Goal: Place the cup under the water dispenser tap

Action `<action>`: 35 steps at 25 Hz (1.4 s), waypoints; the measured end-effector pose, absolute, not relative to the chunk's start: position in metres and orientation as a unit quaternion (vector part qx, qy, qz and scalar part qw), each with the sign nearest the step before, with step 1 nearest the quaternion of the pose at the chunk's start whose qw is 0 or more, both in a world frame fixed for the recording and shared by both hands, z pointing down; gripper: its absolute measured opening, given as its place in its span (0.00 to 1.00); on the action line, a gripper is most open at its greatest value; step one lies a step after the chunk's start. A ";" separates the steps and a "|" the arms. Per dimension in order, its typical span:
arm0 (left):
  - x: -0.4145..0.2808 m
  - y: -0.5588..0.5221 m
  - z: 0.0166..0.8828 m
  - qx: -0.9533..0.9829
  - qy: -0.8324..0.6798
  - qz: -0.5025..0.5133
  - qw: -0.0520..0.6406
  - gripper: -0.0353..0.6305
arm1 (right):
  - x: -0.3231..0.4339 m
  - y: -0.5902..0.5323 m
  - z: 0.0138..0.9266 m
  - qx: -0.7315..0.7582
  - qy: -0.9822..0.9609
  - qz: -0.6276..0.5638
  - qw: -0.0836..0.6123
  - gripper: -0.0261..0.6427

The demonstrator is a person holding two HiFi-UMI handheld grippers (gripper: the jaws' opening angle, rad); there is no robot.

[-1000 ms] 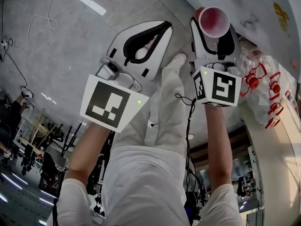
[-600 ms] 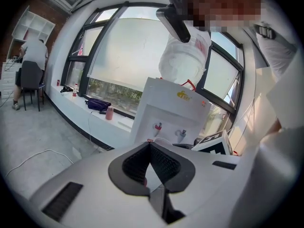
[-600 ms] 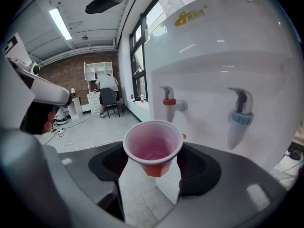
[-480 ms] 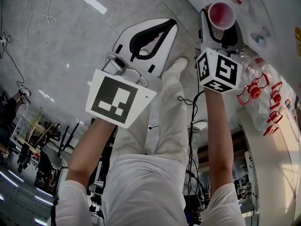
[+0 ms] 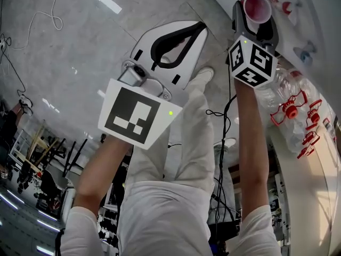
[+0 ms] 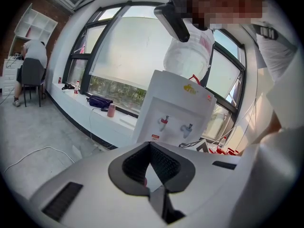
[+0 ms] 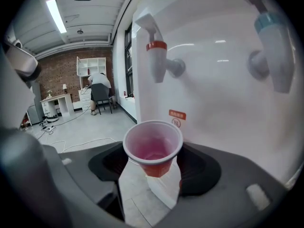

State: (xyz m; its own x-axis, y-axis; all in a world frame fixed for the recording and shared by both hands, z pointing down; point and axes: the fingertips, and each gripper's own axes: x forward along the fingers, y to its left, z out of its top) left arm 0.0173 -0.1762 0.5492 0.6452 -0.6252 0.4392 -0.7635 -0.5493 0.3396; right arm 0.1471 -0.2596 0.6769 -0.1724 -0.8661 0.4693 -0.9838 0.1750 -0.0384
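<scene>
**Cup held below the red tap**

The cup (image 7: 153, 146) is held upright by the right tool (image 7: 156, 169). The jaws of this tool are spread wide and are pressed on the cup's lower sides. The cup is red outside and pink inside. The white dispenser (image 7: 213, 94) is seen just behind it. The red tap (image 7: 156, 61) is found at 12 o'clock from the cup, well above it. The blue tap (image 7: 273, 46) is found at 2 o'clock from the cup.

In the head view the cup is seen at 1 o'clock, and the left tool (image 5: 201, 26) is at 9 o'clock from it. The left tool's jaws are shut at the tips, and nothing is held in them. The dispenser is seen past those tips in the left gripper view. A big bottle (image 6: 187, 61) is set on top of the dispenser.
</scene>
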 end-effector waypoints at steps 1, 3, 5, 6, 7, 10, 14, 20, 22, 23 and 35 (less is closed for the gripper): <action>0.018 -0.175 0.551 0.870 -0.398 0.136 0.258 0.06 | 0.149 -0.262 0.681 0.620 -0.746 0.171 0.175 0.53; 0.020 -0.173 0.553 0.869 -0.397 0.138 0.261 0.06 | 0.153 -0.266 0.689 0.622 -0.742 0.176 0.176 0.53; 0.020 -0.172 0.555 0.869 -0.395 0.139 0.262 0.06 | 0.157 -0.270 0.696 0.628 -0.736 0.183 0.176 0.53; 0.020 -0.172 0.556 0.869 -0.394 0.139 0.263 0.06 | 0.158 -0.271 0.698 0.630 -0.733 0.187 0.177 0.53; 0.021 -0.171 0.557 0.869 -0.394 0.140 0.264 0.06 | 0.158 -0.272 0.701 0.632 -0.730 0.189 0.178 0.53; 0.024 -0.171 0.557 0.870 -0.393 0.140 0.264 0.06 | 0.159 -0.275 0.708 0.634 -0.726 0.198 0.179 0.53; 0.031 -0.166 0.558 0.872 -0.388 0.141 0.265 0.06 | 0.158 -0.275 0.713 0.637 -0.723 0.198 0.180 0.54; 0.038 -0.160 0.558 0.872 -0.384 0.147 0.265 0.06 | 0.165 -0.272 0.719 0.640 -0.717 0.209 0.181 0.59; 0.037 -0.160 0.557 0.872 -0.387 0.145 0.264 0.06 | 0.167 -0.271 0.720 0.642 -0.714 0.213 0.183 0.62; 0.036 -0.161 0.555 0.871 -0.389 0.143 0.264 0.06 | 0.166 -0.270 0.720 0.642 -0.713 0.214 0.184 0.62; 0.027 -0.144 0.514 0.872 -0.393 0.134 0.260 0.06 | 0.155 -0.236 0.686 0.649 -0.701 0.243 0.168 0.64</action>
